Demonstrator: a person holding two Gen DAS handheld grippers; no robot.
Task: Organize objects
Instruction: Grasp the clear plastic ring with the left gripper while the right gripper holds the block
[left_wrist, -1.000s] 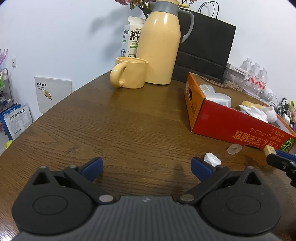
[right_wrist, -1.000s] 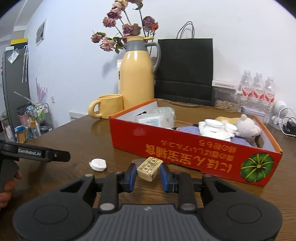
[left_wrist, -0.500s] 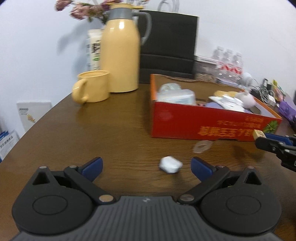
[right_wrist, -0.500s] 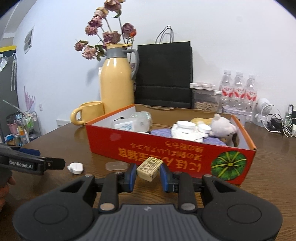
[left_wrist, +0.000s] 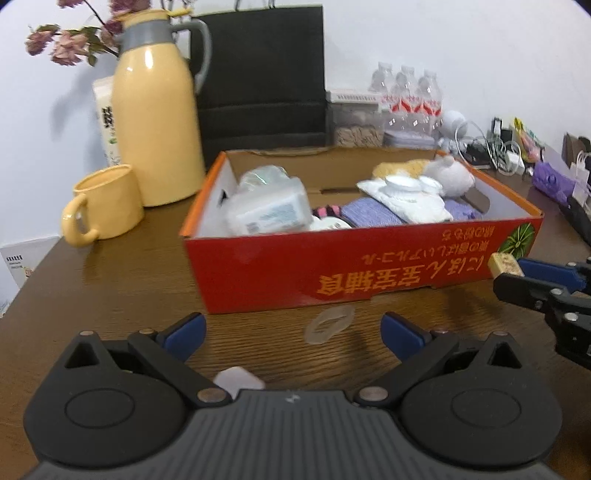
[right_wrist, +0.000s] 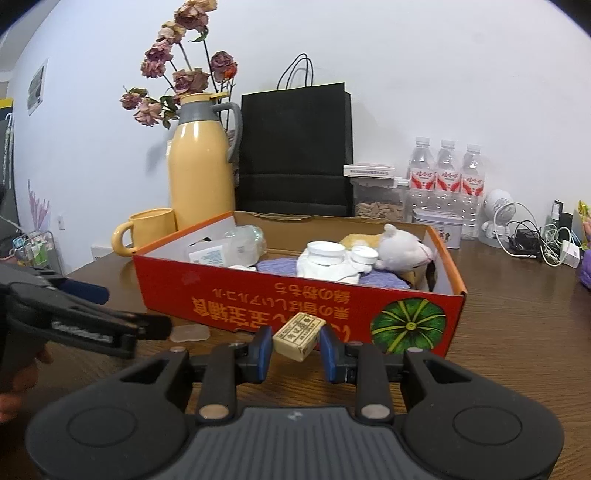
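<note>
My right gripper (right_wrist: 295, 350) is shut on a small tan wrapped block (right_wrist: 298, 336) and holds it just above the table, in front of the red cardboard box (right_wrist: 258, 299). It shows at the right of the left wrist view (left_wrist: 517, 275). My left gripper (left_wrist: 291, 332) is open and empty over the table. A small white cap (left_wrist: 238, 380) lies between its fingers, close to the body. A clear plastic lid (left_wrist: 330, 324) lies just ahead, against the box front (left_wrist: 332, 273).
The box holds a plush toy (right_wrist: 400, 251), white lids, purple cloth and a plastic pack (left_wrist: 269, 210). A yellow mug (left_wrist: 103, 205), yellow thermos (left_wrist: 155, 122), black paper bag (left_wrist: 262, 77), water bottles (right_wrist: 443, 184) and cables (right_wrist: 535, 243) stand behind.
My left gripper swung right and moved forward to face the box; the white cap now lies deep between its fingers. My right gripper, still holding the block, moved closer to the box.
</note>
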